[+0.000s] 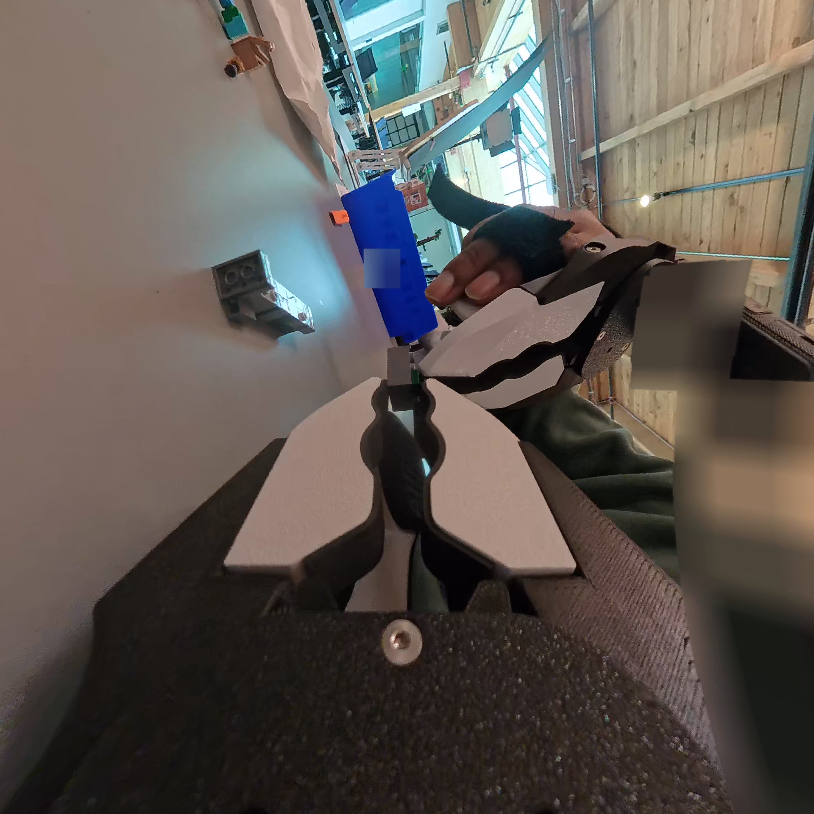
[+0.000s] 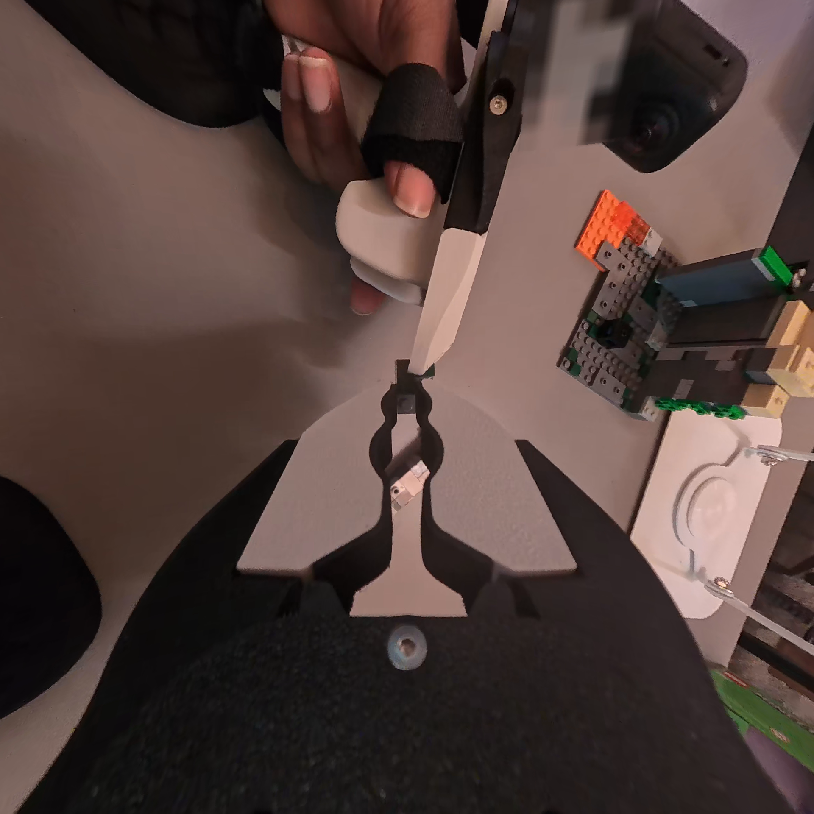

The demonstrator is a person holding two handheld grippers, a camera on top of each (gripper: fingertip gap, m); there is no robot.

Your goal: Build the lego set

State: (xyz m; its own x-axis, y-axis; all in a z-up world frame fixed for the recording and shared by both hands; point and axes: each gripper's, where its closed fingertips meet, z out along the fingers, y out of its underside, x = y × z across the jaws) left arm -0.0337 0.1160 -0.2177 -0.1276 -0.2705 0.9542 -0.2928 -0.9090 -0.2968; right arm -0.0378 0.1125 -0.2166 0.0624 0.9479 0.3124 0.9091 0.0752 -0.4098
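My left gripper is shut on a small grey brick with a green bit on its right side. My right gripper is shut on a small dark grey studded piece. The two grippers meet tip to tip above the white table, and the pieces touch there. The right gripper comes in from the right in the left wrist view. The left gripper comes down from above in the right wrist view. The main lego build, grey with green and orange plates, stands to the right.
A blue upright block, a small orange piece and a grey lego sub-assembly are on the table. A brown lego figure lies farther off. A white moulded plate sits near the table edge. Left and right tips are no more than a few centimetres apart. The main lego build is about equally far from each gripper, around 25 cm.
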